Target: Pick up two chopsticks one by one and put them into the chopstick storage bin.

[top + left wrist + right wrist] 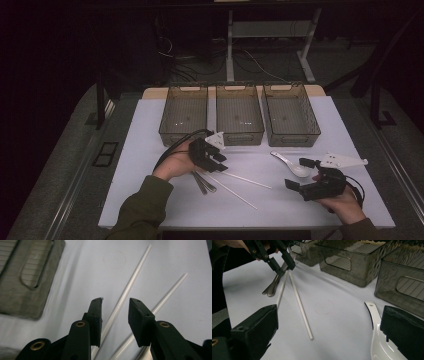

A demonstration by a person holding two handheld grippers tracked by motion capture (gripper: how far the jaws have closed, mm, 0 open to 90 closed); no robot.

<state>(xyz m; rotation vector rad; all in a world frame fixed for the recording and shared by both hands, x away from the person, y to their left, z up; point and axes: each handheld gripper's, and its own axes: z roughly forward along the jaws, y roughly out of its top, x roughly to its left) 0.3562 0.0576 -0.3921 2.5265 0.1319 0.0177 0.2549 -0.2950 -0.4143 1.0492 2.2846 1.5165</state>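
Two white chopsticks (239, 179) lie fanned out on the white table (150, 200). Their near ends rest by some metal cutlery (202, 182). My left gripper (222, 163) hovers just above those ends with its jaws apart and nothing pressed between the pads. In the left gripper view one chopstick (132, 282) runs on the table under the gap of the left gripper (115, 302), and the other chopstick (170, 292) passes under the right jaw. My right gripper (300, 173) stands wide open around the bowl end of a white ceramic spoon (292, 165), apart from it. The spoon (377, 340) lies near the right jaw.
Three smoky plastic bins (239, 115) stand in a row at the table's far side, seemingly empty. A faint circle mark (324, 307) shows on the table between the chopsticks (299, 302) and the spoon. The left gripper (284, 268) and the cutlery (272, 287) show far off.
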